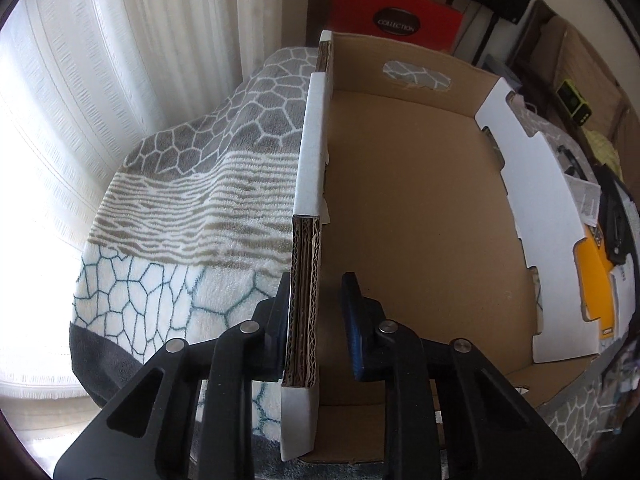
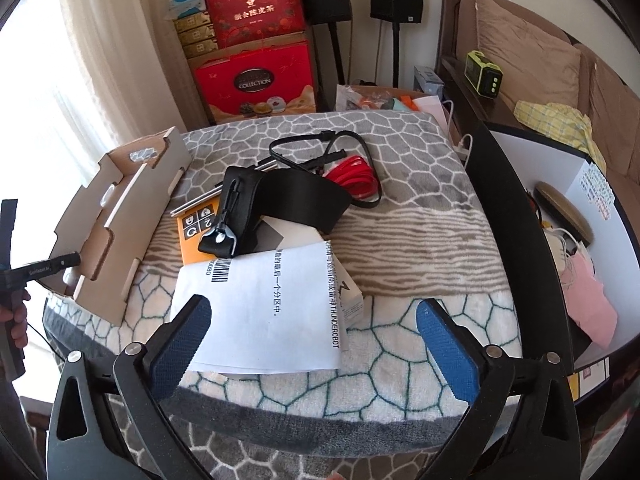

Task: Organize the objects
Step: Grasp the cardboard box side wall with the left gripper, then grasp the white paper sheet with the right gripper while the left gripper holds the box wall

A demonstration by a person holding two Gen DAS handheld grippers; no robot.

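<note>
L fingers (image 1: 320, 320) straddle box wall (image 1: 306, 300), left pad touching.

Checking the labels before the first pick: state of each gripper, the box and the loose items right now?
left gripper: straddling the cardboard box's near wall, not clamped
right gripper: open, empty, above the white sheet
cardboard box: open-topped, empty
white sheet: flat on the blanket, partly over the orange booklet
orange booklet: flat, partly covered
black strap: lying loose across the pile
red cable: coiled
</note>
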